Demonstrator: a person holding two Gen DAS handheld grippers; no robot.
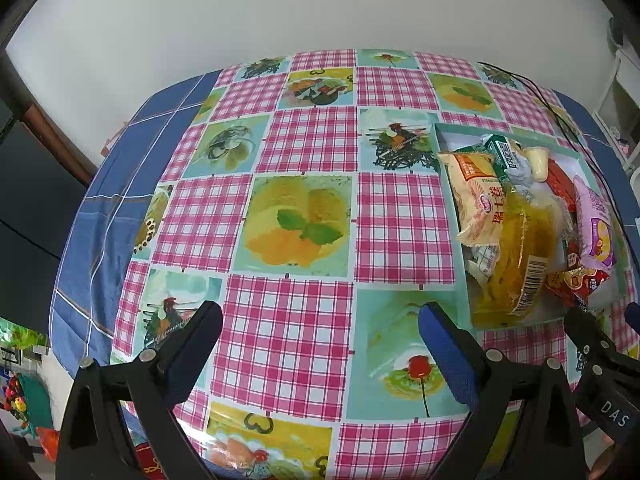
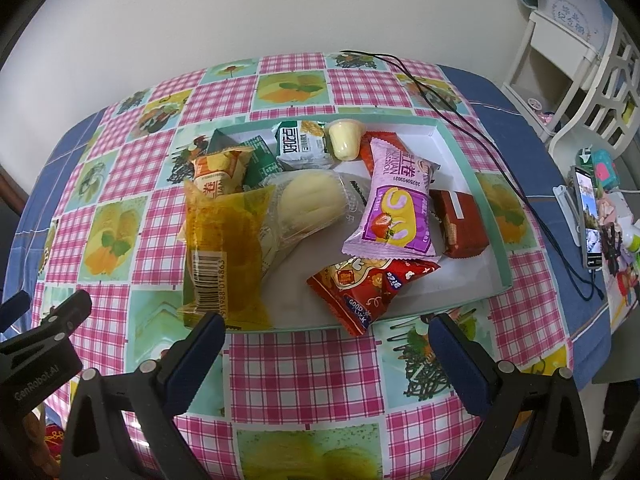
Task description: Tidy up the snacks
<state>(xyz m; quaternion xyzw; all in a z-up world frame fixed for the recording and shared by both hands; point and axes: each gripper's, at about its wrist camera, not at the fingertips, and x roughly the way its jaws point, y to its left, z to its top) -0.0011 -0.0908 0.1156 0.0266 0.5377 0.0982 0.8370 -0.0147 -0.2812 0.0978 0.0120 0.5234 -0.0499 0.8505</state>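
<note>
So both grippers are just hovering over the checkered tablecloth [image 2: 304, 364] with nothing in them: the left gripper [image 1: 320, 324] has its jaws spread wide over a bare patch of cloth, and the right gripper [image 2: 326, 334] is spread just as wide right at the near edge of the tray [image 2: 460, 148]. All the snacks are piled in that shallow white tray with the mint-green rim. There's a yellow see-through packet [image 2: 224, 248] leaning at the front left, a clear-wrapped pale bun [image 2: 308, 200] beside it, a purple strawberry roll packet [image 2: 394, 208] lying across the middle, and a red Good Luck packet [image 2: 368, 284] poking over the near rim (its corner hangs out). A small jelly cup [image 2: 346, 138] sits at the back, and a black cable [image 2: 480, 136] runs across the cloth on the right.
</note>
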